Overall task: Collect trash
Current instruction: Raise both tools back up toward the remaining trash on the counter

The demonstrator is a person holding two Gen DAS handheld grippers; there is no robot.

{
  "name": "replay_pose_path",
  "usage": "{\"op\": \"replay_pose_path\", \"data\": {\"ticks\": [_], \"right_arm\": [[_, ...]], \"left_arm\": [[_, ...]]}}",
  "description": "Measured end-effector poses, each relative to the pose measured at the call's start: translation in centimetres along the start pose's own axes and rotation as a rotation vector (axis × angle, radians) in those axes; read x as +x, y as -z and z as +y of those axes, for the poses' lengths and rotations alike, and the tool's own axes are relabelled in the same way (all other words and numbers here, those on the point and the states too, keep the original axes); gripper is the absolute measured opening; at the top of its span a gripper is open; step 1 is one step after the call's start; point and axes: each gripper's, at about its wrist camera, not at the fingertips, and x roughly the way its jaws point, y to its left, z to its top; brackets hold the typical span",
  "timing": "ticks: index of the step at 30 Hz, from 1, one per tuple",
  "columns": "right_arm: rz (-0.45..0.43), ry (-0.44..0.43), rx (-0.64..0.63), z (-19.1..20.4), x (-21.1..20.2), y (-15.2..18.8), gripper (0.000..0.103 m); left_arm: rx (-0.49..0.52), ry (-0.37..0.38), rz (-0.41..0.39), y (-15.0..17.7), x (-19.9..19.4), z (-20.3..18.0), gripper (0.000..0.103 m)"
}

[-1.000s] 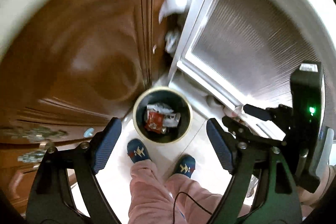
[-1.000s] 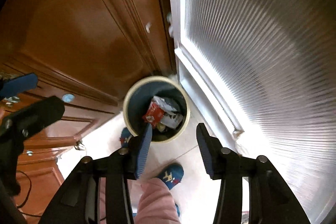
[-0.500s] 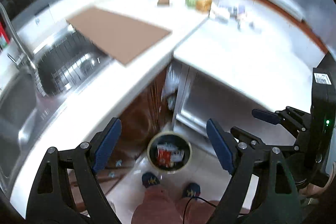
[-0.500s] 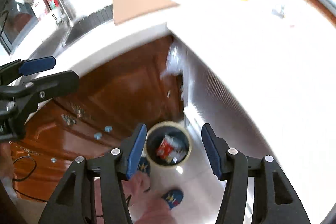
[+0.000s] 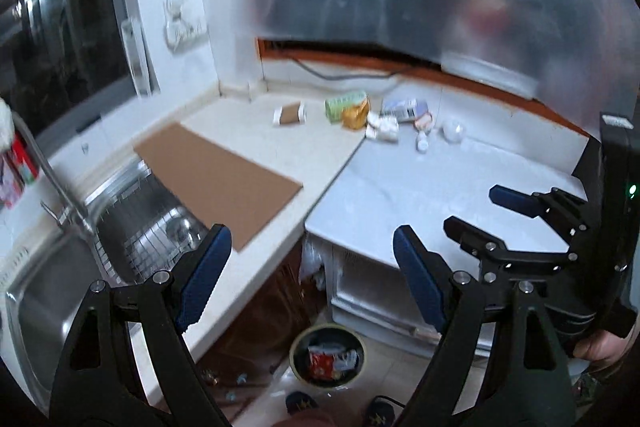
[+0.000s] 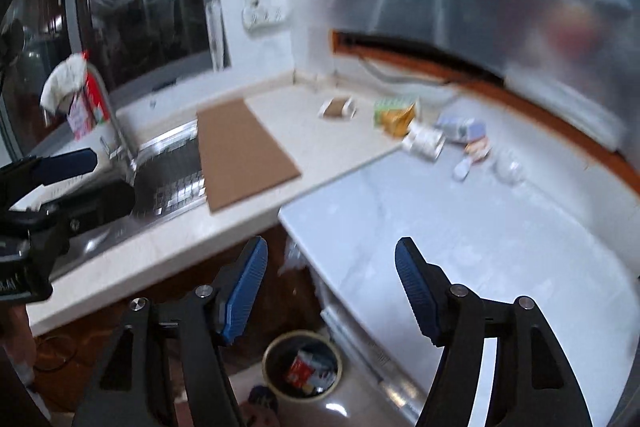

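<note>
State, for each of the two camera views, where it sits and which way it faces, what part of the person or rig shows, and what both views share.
Left wrist: behind the open left gripper, facing the counter corner; right gripper and slippers show.
Right wrist: behind the open right gripper, facing likewise; left gripper at left.
Shared: trash bin, cardboard sheet, wrappers.

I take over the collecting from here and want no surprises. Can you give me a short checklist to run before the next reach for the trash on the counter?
1. Left claw open and holding nothing: ok.
2. Right claw open and holding nothing: ok.
3. Trash left at the counter's back corner, such as the orange packet and white wrappers: ok, in view.
4. Bin on the floor has room: ok, not full.
5. Pieces loose or stuck together: cannot tell, blurred.
</note>
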Motion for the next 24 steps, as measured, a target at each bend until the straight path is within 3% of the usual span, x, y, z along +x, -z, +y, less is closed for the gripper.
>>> {"op": "replay_pose_path", "data": {"ticks": [3,10,18,24], "right_arm": [[-0.038,0.012,0.007,-1.1,-0.8,-1.4,0.073],[-0.094,0.066,0.018,-4.5,-2.1,-5.1,0.073],[-0.109,0.131,0.024,-7.6,0.0,-6.9,0.078],[-0.054,0.164,0.091,-10.7,4.6,-7.9,0.078]], "left_arm": [[0.003,-0.007,-0.014,-1.7,-0.1,-0.7,0.081],[-0.029,-0.008,0.002,-4.2,1.3,-1.4,0.081],[-0.018,-0.007,0.026,-6.4,6.6,-0.6,0.081],[-0.056,0.060,0.124,-8.8,13.1,2.0,0.081]]}}
